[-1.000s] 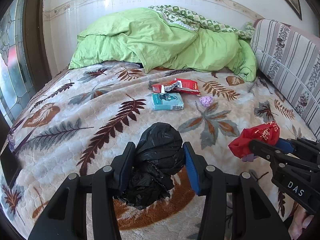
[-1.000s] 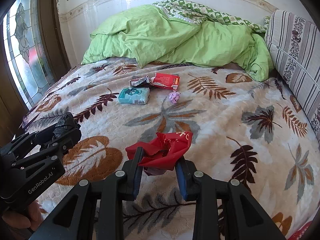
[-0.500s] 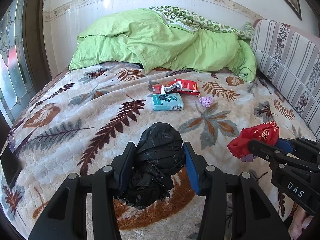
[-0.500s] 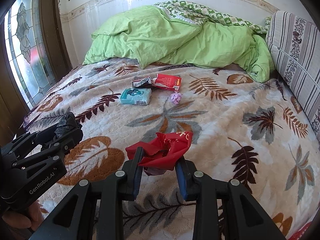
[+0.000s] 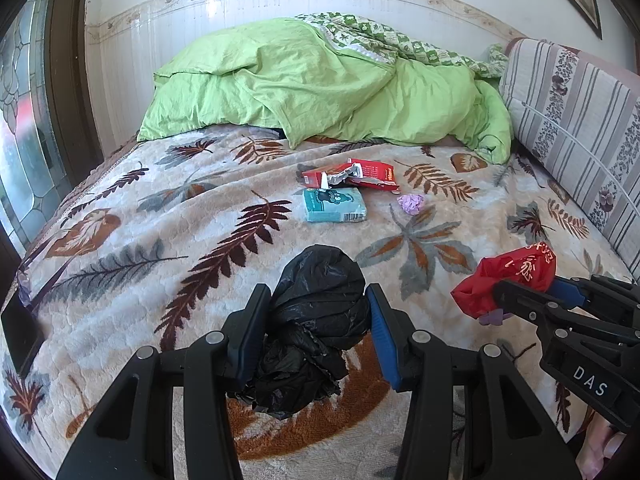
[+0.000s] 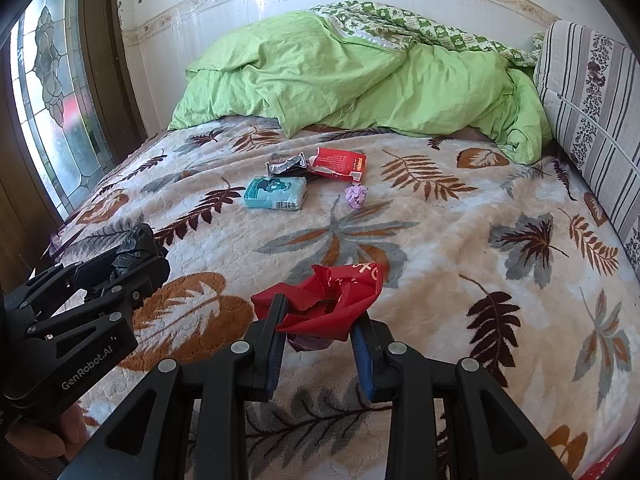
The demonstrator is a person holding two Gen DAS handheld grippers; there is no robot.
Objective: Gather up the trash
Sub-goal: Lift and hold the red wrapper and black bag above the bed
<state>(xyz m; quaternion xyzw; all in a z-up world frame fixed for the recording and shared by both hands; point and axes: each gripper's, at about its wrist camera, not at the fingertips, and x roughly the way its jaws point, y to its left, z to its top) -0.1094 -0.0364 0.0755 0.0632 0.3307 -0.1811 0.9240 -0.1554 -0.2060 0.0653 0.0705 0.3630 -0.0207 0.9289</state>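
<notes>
Left tongs [image 5: 316, 328] are clamped on a black bag [image 5: 316, 320], right tongs [image 6: 318, 336] pinching a red bag [image 6: 324, 300], both held over the bed [image 6: 440, 240]. More trash sits mid-bed: red box [image 6: 340, 164], blue pack [image 6: 275, 193], purple wad [image 6: 356, 195].

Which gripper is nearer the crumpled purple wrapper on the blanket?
Right, narrowly. The purple wrapper lies almost straight ahead of the right gripper; from the left gripper it sits ahead and off to the right.

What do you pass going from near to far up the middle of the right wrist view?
Right gripper clamping the crumpled red plastic bag → crumpled purple wrapper → flattened red carton → rumpled green duvet.
</notes>
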